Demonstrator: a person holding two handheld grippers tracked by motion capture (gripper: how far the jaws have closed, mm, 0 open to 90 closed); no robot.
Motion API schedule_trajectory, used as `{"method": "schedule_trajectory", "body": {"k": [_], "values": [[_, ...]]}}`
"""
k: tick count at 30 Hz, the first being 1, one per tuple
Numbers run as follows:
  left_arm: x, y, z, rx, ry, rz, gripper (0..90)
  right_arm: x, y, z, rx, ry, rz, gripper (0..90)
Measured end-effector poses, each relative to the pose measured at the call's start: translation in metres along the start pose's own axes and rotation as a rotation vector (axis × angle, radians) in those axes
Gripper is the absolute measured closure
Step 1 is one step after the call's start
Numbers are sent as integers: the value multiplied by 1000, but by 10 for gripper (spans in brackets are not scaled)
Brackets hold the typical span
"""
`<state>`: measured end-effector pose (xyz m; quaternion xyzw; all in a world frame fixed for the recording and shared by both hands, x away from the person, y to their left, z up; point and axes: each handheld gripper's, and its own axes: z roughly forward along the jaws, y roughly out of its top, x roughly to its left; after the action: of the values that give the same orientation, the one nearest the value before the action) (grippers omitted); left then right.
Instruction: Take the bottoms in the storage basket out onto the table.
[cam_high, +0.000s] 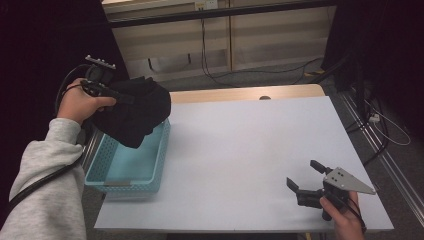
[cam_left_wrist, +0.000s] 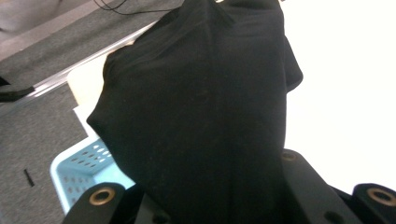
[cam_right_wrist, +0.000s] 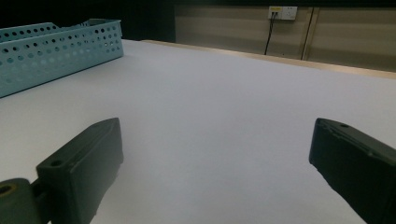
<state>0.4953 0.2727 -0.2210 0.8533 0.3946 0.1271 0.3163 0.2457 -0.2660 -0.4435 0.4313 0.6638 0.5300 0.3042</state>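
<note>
Here, the white table (cam_high: 250, 150) spreads wide in front of me, bare across its middle and right. At its left edge sits the light blue perforated basket (cam_high: 131, 167), its long side running from near to far. Over the far end of that basket hangs the black cloth (cam_high: 132, 112), bunched and drooping, its lowest fold dipping inside the basket's rim. My left gripper (cam_high: 107, 90) has that cloth clamped between its jaws, which are drawn close together on the fabric; in the left gripper view the cloth (cam_left_wrist: 201, 112) drapes straight over them. My right gripper (cam_high: 306, 176) rests at the near right of the table, jaws spread wide with nothing between them, well apart from the basket.
</note>
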Motion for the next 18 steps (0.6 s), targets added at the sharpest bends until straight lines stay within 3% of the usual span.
{"method": "schedule_trajectory", "body": {"k": [5,10,18], "values": [[-6,5,6,-1,-9,7,764,0,0,0,0,1,1,21],[-13,11,4,-37,-18,12,765,0,0,0,1,2,2,22],[-30,17,10,-65,-51,53,765,1,0,1,3,6,2,22]]}}
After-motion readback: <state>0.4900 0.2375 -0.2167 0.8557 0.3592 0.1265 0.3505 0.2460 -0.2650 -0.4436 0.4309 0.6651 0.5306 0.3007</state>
